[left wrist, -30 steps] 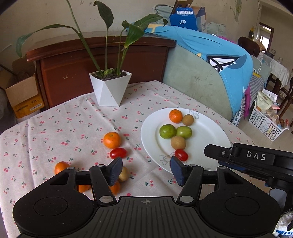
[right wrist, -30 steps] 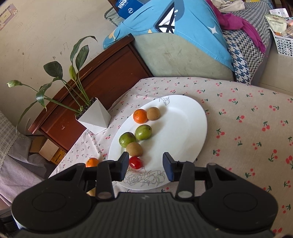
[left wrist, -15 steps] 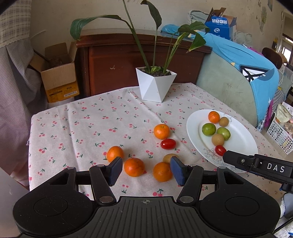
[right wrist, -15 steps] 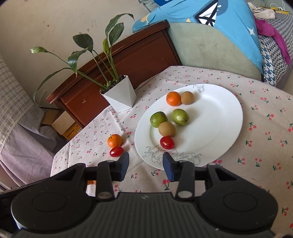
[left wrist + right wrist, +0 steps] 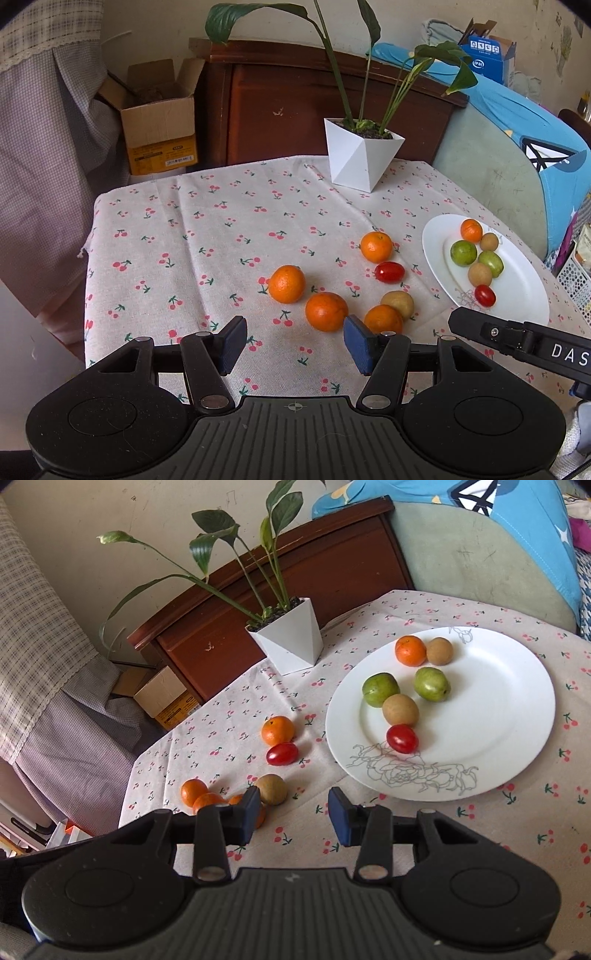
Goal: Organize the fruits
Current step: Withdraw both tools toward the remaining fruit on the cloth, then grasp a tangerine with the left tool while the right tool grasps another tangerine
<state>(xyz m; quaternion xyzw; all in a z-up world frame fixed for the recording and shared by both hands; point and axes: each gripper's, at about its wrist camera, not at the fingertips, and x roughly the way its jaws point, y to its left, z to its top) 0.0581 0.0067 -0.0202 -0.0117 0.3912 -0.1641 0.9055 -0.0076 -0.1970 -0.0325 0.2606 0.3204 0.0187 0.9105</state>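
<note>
While six pieces already sit on the round white china plate with a grey line-drawn flower (image 5: pixel 517 716) (one orange, two green fruits, two brown fruits, one red cherry tomato), six more lie loose on the cherry-print cotton tablecloth (image 5: pixel 192 236): a far orange mandarin (image 5: pixel 376 246), a glossy red cherry tomato (image 5: pixel 389 272), a dull brown round fruit (image 5: pixel 398 303), and three oranges in a near cluster, the middle one (image 5: pixel 326 311) closest. Left gripper (image 5: pixel 293 345): jaws parted, nothing between the blue pads, hovering just short of that middle orange. Right gripper (image 5: pixel 291 814): jaws parted and empty, above bare cloth between the brown fruit and the plate's near rim. Step in hand, as judged: approach for the next pick, about half the fruit placed. Next move calls for lowering the left gripper so its pads straddle the middle orange, closing without nudging its neighbours, which sit near and could roll, then carrying it to the plate's bare side.
</note>
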